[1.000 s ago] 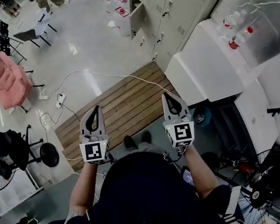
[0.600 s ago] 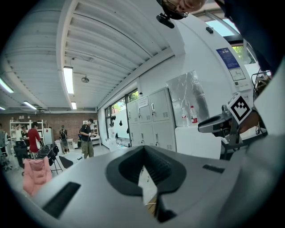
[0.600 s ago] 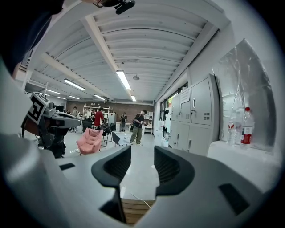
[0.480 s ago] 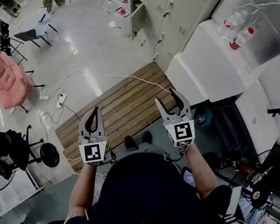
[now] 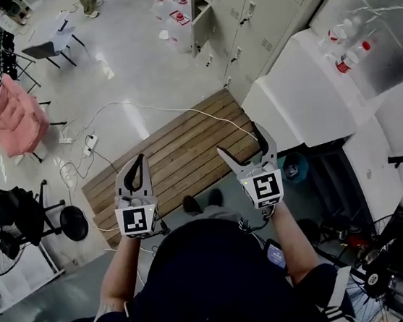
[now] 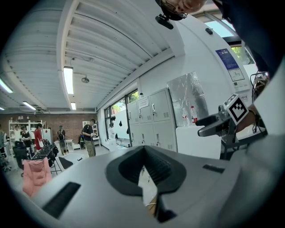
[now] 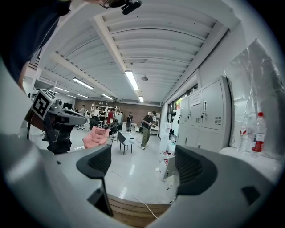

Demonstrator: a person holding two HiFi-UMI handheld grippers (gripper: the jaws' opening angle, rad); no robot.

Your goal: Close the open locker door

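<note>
A row of grey lockers runs along the wall at the upper right. One low locker door stands open into the room, far ahead of both grippers. In the right gripper view that open door shows low by the lockers. My left gripper is held at waist height, shut, with nothing in it; its dark pads meet. My right gripper is level with it, and its jaws are opening wide with nothing between them.
A wooden pallet lies on the floor just ahead of the person's feet. A white cabinet with bottles stands at the right. Cables, a pink jacket on a rack and a black chair are at the left. People stand far off.
The right gripper's jaws have gone from shut to spread wide. The left gripper has stayed shut and hardly moved.
</note>
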